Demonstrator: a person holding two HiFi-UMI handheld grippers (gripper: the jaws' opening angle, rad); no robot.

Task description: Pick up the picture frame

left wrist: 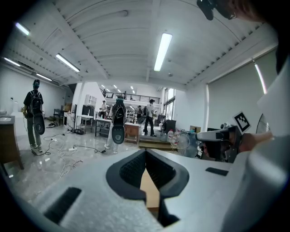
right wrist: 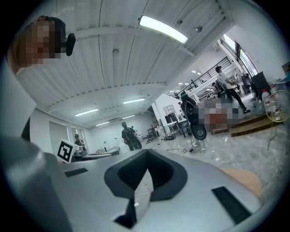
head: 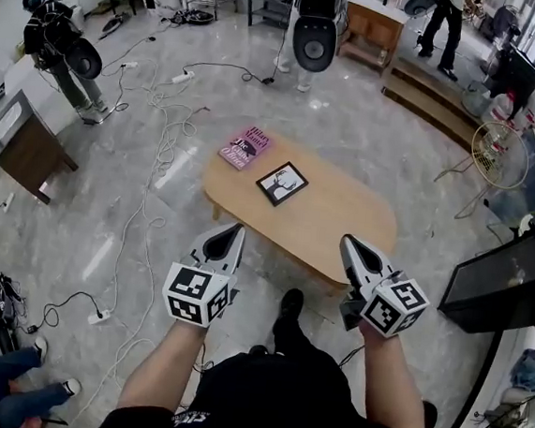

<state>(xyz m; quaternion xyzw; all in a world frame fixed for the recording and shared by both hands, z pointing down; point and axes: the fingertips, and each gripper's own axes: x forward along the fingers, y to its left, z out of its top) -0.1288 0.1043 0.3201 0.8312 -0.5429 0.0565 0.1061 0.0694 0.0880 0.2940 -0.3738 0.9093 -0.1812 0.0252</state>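
Left tool (head: 233, 232) short of picture frame (head: 282, 182)

The table (head: 341, 227) lies bare along its near and right parts, open from the near edge. Far left, a book (head: 245, 147) sits close beside the frame (head: 282, 182). Cables (head: 157, 141) litter the floor left.

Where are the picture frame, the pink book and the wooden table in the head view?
picture frame (head: 282, 182): head view, middle of the picture.
pink book (head: 246, 147): head view, middle of its cover.
wooden table (head: 342, 220): head view, a bare part of its top.
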